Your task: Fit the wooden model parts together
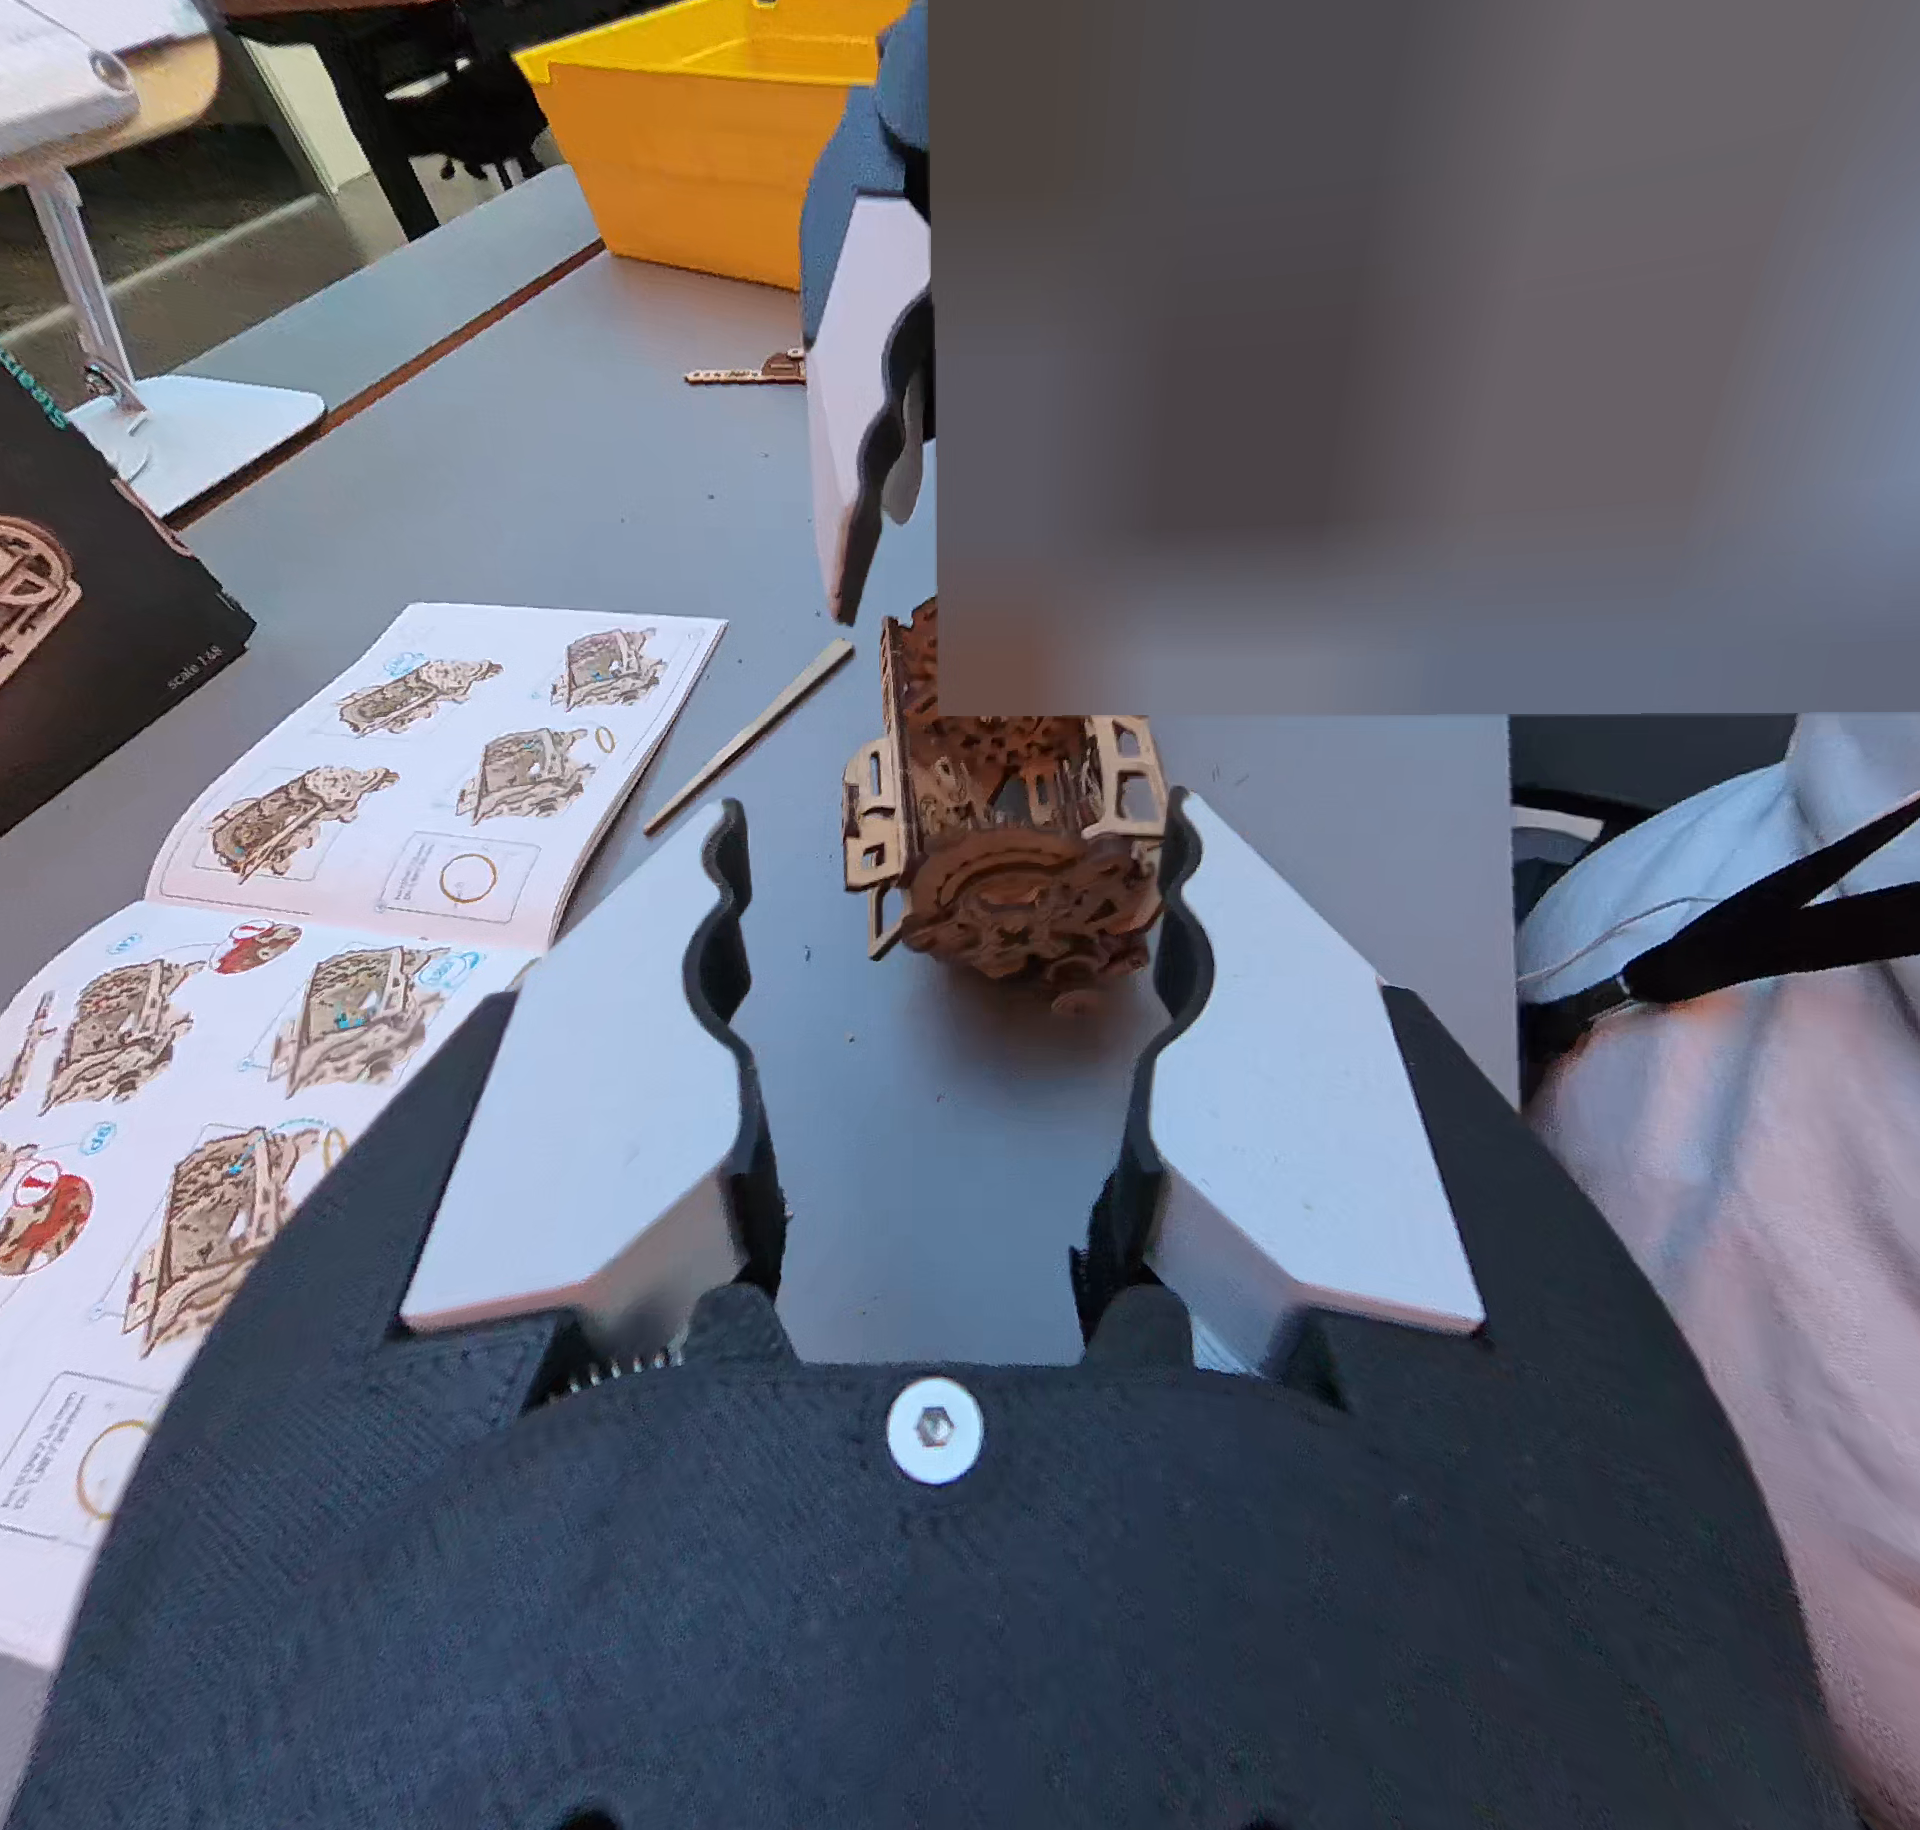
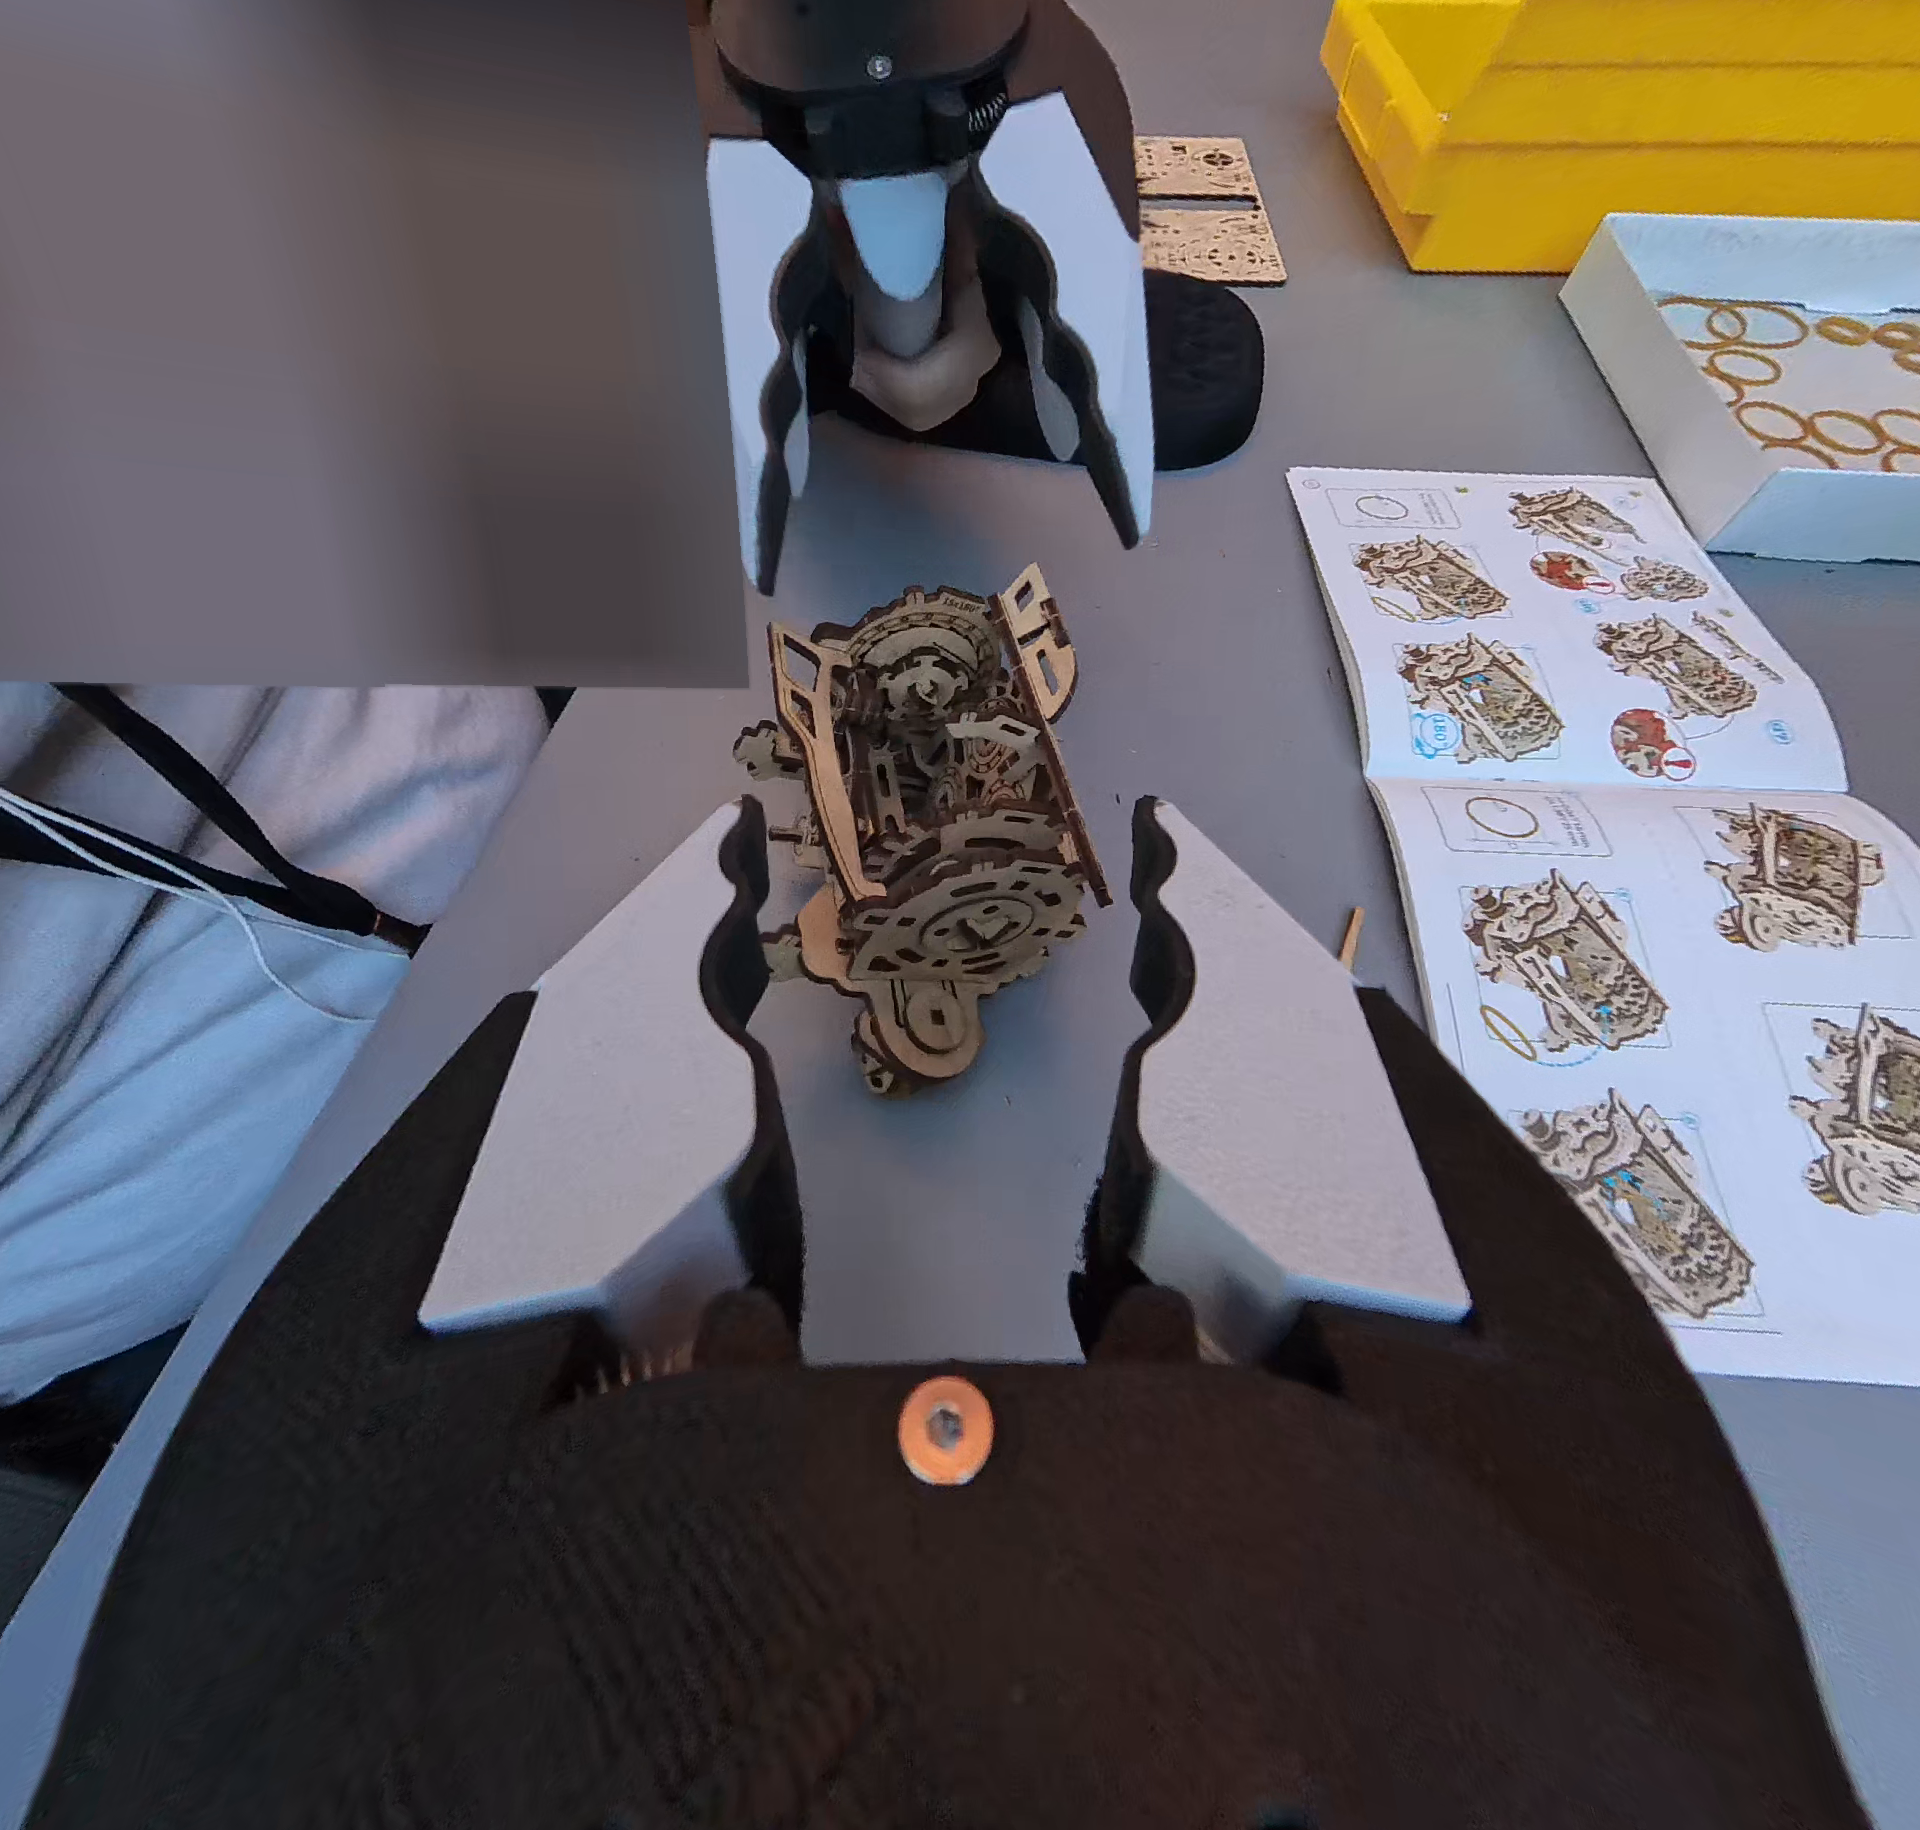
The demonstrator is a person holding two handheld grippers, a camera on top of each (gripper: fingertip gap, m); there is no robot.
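Observation:
A partly built wooden model (image 1: 997,876) with gears and side frames lies tilted on the grey table (image 1: 540,492). In the left wrist view it sits at my left gripper's (image 1: 951,835) fingertips, close to the right finger; the jaws are open and empty. In the right wrist view the model (image 2: 935,845) lies between my right gripper's (image 2: 940,819) open fingertips, not clamped. The left gripper (image 2: 945,554) faces it from the far side, open. The right gripper's finger (image 1: 852,430) shows above the model in the left wrist view, the rest hidden by a blurred patch.
An open instruction booklet (image 1: 416,793) (image 2: 1558,637) lies beside the model. A thin wooden stick (image 1: 748,736) (image 2: 1349,939), a wooden part sheet (image 2: 1205,211), a yellow bin (image 1: 707,149) (image 2: 1621,118) and a white box (image 2: 1621,367) of rings are nearby. A person's torso (image 2: 156,949) is at the table edge. One gripper's finger ends stand about 6 centimeters off the other's.

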